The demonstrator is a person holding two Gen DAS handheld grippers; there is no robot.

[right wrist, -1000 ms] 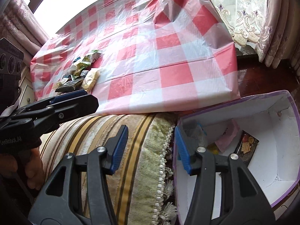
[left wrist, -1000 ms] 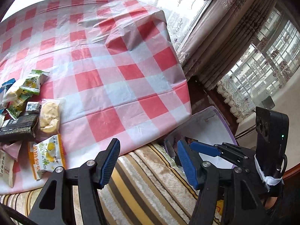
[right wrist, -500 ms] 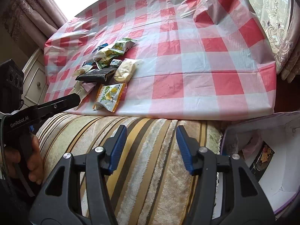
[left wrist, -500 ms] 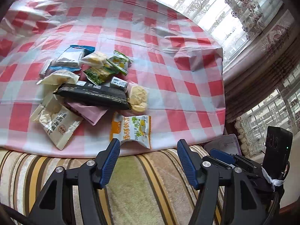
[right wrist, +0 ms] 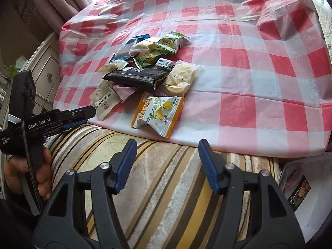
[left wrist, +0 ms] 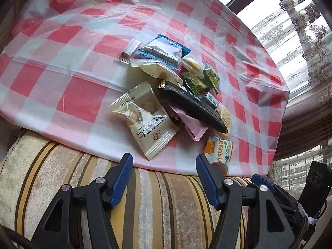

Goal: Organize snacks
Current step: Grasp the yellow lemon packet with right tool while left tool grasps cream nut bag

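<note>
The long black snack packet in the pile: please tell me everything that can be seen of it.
The long black packet looks like a flat, dark matte wrapper with small pale print and a sealed end. It lies flat near the middle of the snack pile on the checked tablecloth. It rests over a pink wrapper. A clear bag with a pale pastry touches its end. Neither gripper touches it.

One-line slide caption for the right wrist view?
Open right hand-held gripper over a striped cushion, facing a snack pile on a checked tablecloth.
</note>
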